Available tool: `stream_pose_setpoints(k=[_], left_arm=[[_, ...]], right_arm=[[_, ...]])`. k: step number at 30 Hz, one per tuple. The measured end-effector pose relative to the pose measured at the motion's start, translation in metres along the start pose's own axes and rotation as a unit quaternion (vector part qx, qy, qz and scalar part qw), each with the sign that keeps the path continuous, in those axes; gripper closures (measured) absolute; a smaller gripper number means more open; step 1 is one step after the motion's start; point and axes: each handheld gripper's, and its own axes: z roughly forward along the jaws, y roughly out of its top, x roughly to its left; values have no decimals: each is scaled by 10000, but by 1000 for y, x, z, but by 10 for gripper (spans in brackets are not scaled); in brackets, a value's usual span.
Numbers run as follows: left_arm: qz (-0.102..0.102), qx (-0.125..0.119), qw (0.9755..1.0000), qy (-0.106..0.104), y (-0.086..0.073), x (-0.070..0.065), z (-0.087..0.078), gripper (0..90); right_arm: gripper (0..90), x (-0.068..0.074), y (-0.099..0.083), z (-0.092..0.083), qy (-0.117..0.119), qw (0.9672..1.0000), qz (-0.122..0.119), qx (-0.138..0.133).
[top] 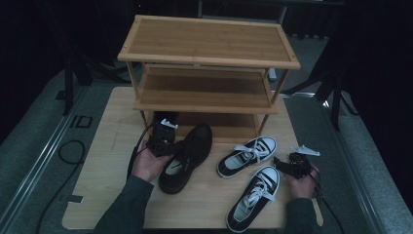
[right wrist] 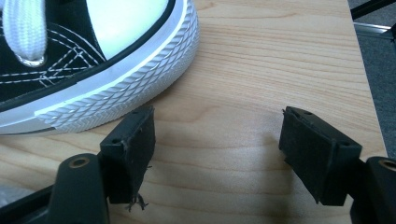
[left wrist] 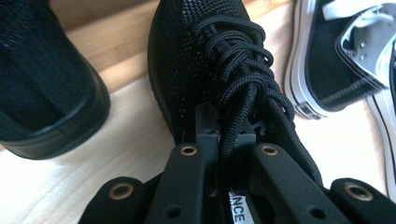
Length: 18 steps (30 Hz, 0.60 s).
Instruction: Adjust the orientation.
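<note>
Your bench (top: 112,146) is pale wood in a dim room with grey carpet around it, and a 3-tier wooden shoe rack (top: 209,48) stands at its far edge. Your left gripper (top: 163,139) is clenched on the tongue and laces of the black shoe (top: 187,158), which lies on the bench just in front of the rack. Your right gripper (top: 292,165) rests low on the bench, released, jaws wide apart, just beside the toe of the nearer black-and-white sneaker (top: 253,197).
</note>
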Motion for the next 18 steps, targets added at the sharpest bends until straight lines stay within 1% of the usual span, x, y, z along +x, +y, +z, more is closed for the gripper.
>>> stream_pose_setpoints(k=[1, 4, 7, 14, 16, 17, 18], left_arm=[[-49, -42, 10000, 38, 1, 1, -1, 867], [-74, -75, 9999, 82, 2, 3, -1, 866], [-154, -137, 9997, 149, 4, 5, -2, 866], [-235, -187, 9991, 286, 7, 8, -1, 866], [-334, -278, 9984, 354, 8, 9, 0, 865], [-334, -278, 9984, 354, 8, 9, 0, 865], [-389, -306, 9979, 407, 10, 10, 1, 865]], right_arm=[[270, 0, 0, 0, -1, 10000, -2, 1], [270, 0, 0, 0, 0, 10000, 0, -1], [270, 0, 0, 0, -1, 10000, -1, 0], [270, 0, 0, 0, -1, 10000, -2, -1], [270, 0, 0, 0, -1, 10000, -4, -2], [270, 0, 0, 0, -1, 10000, -4, -2], [270, 0, 0, 0, 2, 10000, -10, 1]])
